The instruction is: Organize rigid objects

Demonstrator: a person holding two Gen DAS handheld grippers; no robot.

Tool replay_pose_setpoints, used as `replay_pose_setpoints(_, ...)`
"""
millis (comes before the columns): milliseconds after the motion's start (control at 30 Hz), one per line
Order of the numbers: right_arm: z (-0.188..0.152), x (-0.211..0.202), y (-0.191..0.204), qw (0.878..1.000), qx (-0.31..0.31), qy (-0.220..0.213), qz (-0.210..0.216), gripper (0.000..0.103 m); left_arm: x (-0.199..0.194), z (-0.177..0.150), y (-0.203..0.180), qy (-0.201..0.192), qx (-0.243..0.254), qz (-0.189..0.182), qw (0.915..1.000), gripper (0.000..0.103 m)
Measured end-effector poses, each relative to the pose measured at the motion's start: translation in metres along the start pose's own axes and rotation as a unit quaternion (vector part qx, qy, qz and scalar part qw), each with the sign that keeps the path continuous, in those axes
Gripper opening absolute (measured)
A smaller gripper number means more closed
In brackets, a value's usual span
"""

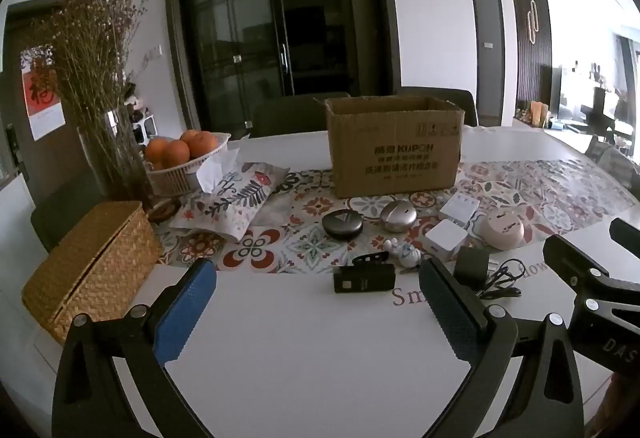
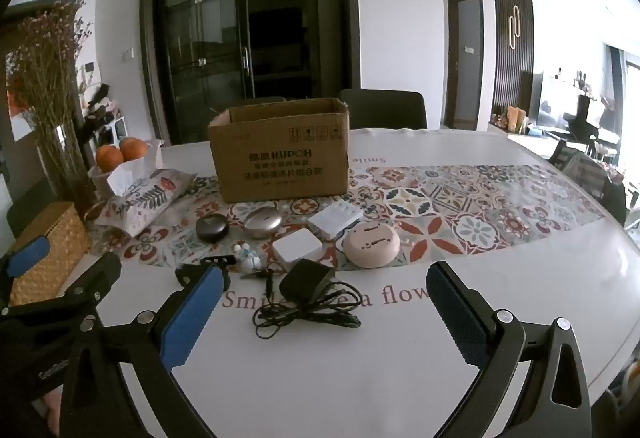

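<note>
An open cardboard box (image 1: 394, 147) (image 2: 280, 161) stands at the middle of the patterned runner. In front of it lie a black round case (image 1: 342, 224) (image 2: 212, 228), a silver oval case (image 1: 398, 215) (image 2: 262, 223), two white blocks (image 1: 446, 234) (image 2: 297, 248), a pink round device (image 1: 501, 234) (image 2: 372, 244), a small figurine (image 1: 404, 252) (image 2: 250, 258), a black flat device (image 1: 364, 278) and a black adapter with cable (image 1: 472, 270) (image 2: 308, 292). My left gripper (image 1: 316, 286) and right gripper (image 2: 325, 290) hover open above the white table, holding nothing.
A woven basket (image 1: 92, 266) (image 2: 48, 250) sits at the left edge. Behind it are a fabric tissue pouch (image 1: 232, 197) (image 2: 144, 199), a bowl of oranges (image 1: 180, 157) (image 2: 120, 155) and a vase of dried flowers (image 1: 100, 85). Dark chairs (image 2: 382, 113) stand behind the table.
</note>
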State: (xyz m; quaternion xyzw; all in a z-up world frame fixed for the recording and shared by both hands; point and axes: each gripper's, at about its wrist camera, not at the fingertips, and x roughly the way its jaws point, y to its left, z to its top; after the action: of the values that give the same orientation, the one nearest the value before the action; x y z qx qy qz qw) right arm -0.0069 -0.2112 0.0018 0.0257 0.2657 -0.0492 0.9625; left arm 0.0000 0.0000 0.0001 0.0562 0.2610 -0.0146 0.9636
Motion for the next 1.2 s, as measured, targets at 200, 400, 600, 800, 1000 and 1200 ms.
replay_pose_setpoints(200, 0.000, 0.000, 0.001, 1.000, -0.002, 0.002, -0.001, 0.103, -0.001, 0.001, -0.002, -0.003, 0.002, 0.006, 1.0000, 0.103)
replay_pose_setpoints(400, 0.000, 0.000, 0.001, 1.000, -0.003, 0.002, -0.001, 0.103, -0.004, -0.002, 0.002, -0.002, -0.002, 0.005, 1.0000, 0.103)
replay_pose_setpoints(600, 0.000, 0.001, 0.002, 1.000, -0.003, 0.001, -0.002, 0.103, 0.005, -0.002, 0.001, 0.007, -0.002, 0.008, 0.9999, 0.103)
replay_pose_setpoints(800, -0.001, 0.001, 0.002, 1.000, -0.003, 0.002, -0.001, 0.103, 0.005, -0.002, 0.002, 0.007, -0.002, 0.007, 0.9999, 0.103)
replay_pose_setpoints(1000, -0.001, 0.002, 0.002, 1.000, -0.003, 0.002, -0.002, 0.103, 0.005, -0.002, 0.002, 0.004, -0.003, 0.007, 1.0000, 0.103)
replay_pose_setpoints(1200, -0.001, 0.002, 0.002, 1.000, -0.003, 0.002, -0.001, 0.103, 0.004, -0.002, 0.002, 0.004, -0.003, 0.007, 1.0000, 0.103)
